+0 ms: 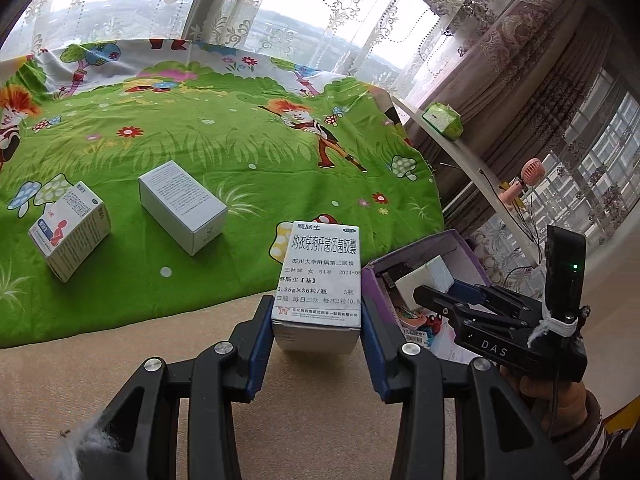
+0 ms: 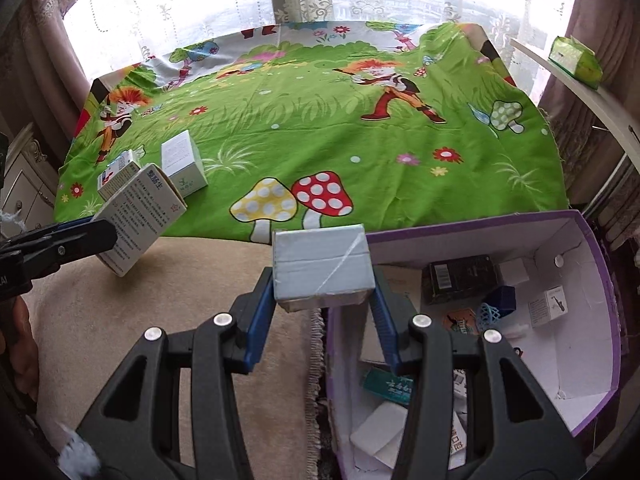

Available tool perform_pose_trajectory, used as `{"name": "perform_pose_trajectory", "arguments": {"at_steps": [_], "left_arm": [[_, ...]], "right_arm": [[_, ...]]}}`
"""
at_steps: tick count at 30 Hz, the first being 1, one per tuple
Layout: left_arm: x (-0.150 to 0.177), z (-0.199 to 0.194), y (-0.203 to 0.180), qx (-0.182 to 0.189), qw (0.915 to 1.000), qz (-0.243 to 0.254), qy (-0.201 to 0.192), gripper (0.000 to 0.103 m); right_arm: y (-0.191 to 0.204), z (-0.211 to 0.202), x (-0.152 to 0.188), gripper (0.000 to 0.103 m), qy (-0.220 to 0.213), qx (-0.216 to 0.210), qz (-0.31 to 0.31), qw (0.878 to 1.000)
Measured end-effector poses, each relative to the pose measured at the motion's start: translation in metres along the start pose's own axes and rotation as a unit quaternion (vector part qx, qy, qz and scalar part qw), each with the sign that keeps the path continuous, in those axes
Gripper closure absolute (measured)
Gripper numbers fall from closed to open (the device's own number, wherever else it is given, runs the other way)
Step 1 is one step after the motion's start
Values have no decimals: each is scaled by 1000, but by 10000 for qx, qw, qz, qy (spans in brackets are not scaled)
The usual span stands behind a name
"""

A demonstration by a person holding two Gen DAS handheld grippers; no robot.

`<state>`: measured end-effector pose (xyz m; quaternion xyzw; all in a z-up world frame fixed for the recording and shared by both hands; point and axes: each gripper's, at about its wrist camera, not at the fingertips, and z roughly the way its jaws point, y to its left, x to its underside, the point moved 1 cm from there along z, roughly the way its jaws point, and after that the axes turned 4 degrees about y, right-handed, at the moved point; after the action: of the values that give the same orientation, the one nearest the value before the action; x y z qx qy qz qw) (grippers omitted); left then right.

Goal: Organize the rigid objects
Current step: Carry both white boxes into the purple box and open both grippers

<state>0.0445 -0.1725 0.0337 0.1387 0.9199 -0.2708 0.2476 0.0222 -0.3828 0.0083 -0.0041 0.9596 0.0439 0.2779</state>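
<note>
My left gripper (image 1: 318, 328) is shut on a white medicine box (image 1: 320, 276) with Chinese print, held above the beige carpet; the box also shows in the right wrist view (image 2: 136, 220). My right gripper (image 2: 322, 300) is shut on a grey taped box (image 2: 322, 264), held over the left rim of the purple storage box (image 2: 592, 320). The right gripper (image 1: 460, 300) also shows in the left wrist view over the purple box (image 1: 460, 240). Two more white boxes, one plain (image 1: 182, 206) and one with a red figure (image 1: 70, 230), lie on the green cartoon cloth (image 1: 240, 140).
The purple box holds several small boxes and packets, among them a black box (image 2: 460, 278) and a blue basket (image 2: 496, 308). A shelf on the right carries a green tissue pack (image 2: 576, 58). Lace curtains and a window stand behind. A cabinet (image 2: 24, 184) is at the far left.
</note>
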Motion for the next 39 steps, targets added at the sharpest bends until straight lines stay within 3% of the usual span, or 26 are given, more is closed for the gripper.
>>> {"name": "perform_pose_trajectory", "arguments": {"at_steps": [9, 23, 25, 27, 28, 30, 39], "left_arm": [[4, 24, -47, 341, 9980, 395, 354, 61], [11, 59, -102, 839, 9891, 841, 869, 61], [11, 63, -106, 899, 9880, 849, 930, 54], [11, 64, -106, 894, 9879, 844, 948, 49], [11, 64, -105, 892, 9882, 811, 946, 48], [10, 63, -101, 907, 9890, 702, 934, 48], [8, 52, -91, 804, 9925, 581, 713, 48]], "right_arm": [[-63, -16, 16, 53, 4, 528, 562, 9970], [-107, -36, 24, 53, -134, 1305, 912, 9872], [-110, -37, 24, 52, -135, 1310, 969, 9865], [-112, -37, 24, 46, -131, 1346, 1014, 9856], [-112, -37, 24, 38, -140, 1345, 1025, 9855], [-112, -37, 23, 33, -178, 1325, 1035, 9856], [-106, -37, 22, 30, -197, 1276, 1006, 9865]]}}
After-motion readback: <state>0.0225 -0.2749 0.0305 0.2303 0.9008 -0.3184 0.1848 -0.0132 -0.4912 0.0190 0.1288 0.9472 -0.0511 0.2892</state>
